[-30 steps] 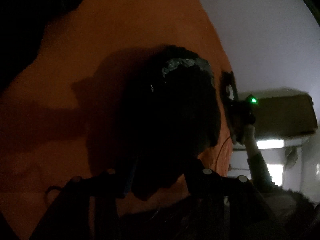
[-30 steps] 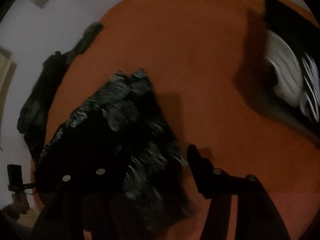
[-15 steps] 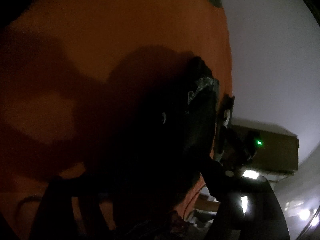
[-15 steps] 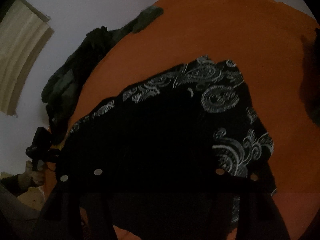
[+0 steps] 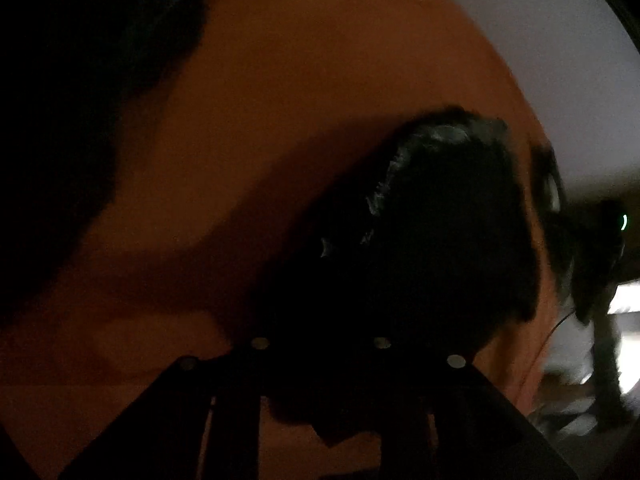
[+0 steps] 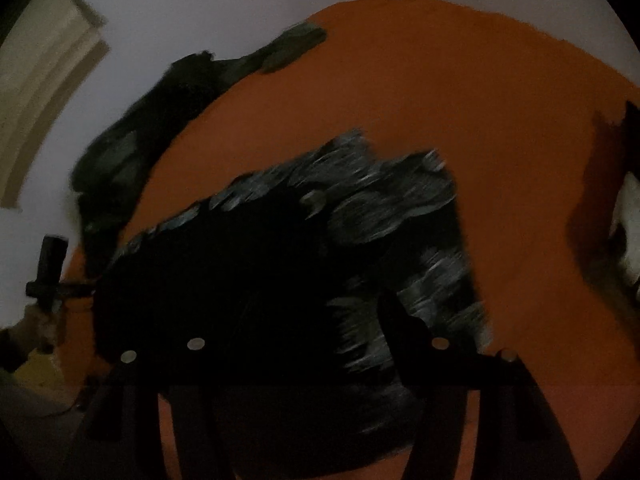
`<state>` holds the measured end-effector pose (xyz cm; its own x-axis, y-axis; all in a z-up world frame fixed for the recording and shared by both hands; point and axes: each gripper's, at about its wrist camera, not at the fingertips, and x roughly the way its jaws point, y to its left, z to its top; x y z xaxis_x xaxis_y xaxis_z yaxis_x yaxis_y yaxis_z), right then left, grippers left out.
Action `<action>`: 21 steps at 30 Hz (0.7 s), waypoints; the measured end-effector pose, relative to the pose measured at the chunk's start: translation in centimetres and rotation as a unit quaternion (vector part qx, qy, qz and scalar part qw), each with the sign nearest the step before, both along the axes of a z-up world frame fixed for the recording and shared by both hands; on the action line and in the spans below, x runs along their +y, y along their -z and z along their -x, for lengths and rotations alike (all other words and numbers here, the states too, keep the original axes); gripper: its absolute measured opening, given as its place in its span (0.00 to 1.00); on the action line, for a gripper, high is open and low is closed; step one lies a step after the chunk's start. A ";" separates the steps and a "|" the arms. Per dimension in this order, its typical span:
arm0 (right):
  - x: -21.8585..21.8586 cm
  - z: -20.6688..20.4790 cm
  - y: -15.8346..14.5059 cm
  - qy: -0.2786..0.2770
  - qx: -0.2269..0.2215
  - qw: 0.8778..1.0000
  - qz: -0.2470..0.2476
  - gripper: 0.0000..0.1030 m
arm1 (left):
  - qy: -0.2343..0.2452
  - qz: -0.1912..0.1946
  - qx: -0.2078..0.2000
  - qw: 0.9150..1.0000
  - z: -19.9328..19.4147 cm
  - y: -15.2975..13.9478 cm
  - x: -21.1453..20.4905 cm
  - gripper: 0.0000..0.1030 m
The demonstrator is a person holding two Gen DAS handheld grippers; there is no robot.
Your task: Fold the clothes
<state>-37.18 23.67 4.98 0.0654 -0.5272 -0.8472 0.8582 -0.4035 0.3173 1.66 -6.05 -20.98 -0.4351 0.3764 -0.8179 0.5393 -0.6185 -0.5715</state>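
Left wrist view: dim and blurred; black paisley-print garment (image 5: 420,248) fills the space ahead of the fingers, lying on the orange bedsheet (image 5: 320,92).
Left gripper (image 5: 320,364): jaws closing, dark fabric bunched between them; too dark to tell whether the pads already press on it. Judgement: taking a hold on the near edge so that edge can be carried over for a fold.
Right wrist view: same garment (image 6: 280,272) spread across the orange bedsheet (image 6: 460,80), white swirl print visible along its far and right-hand side, motion-smeared.
Right gripper (image 6: 288,344): jaws apart at a mid setting, left finger lost against black cloth, right finger (image 6: 400,328) standing over the printed part. Cannot tell if it has hold of anything.
Why both at the near edge: judgement, two holds spaced along one hem keep the cloth taut so it folds flat.
Other clothes: dark green garment (image 6: 132,140) heaped at the sheet's far left edge, apart from the work area, likely queued. Another dark item with white print (image 6: 628,220) at the right edge.
Task stage: early in the fold, garment still loose and rumpled.
Risk: thin fabric could slip from a partial pinch.
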 end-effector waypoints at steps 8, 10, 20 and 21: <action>-7.1 5.4 2.5 -0.025 0.059 0.998 -0.006 0.64 | 0.037 0.054 0.050 0.997 1.3 -0.6 2.3 0.09; -9.0 5.5 4.2 -0.036 0.064 0.997 -0.016 0.61 | 0.049 0.093 0.045 0.993 2.4 -1.3 3.2 0.09; -3.0 3.8 1.8 0.069 0.124 0.989 0.048 0.01 | 0.054 0.106 0.021 0.993 5.1 -2.2 1.5 0.11; -2.1 3.9 1.2 0.076 0.136 0.987 0.042 0.01 | 0.063 0.117 0.016 0.991 5.7 -2.3 1.4 0.12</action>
<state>-41.08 21.60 3.80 -0.2432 -0.5831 -0.7751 0.8480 -0.5158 0.1219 -4.05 -4.66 -18.69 -0.4232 0.2315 -0.8759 0.4336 -0.7971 -0.4202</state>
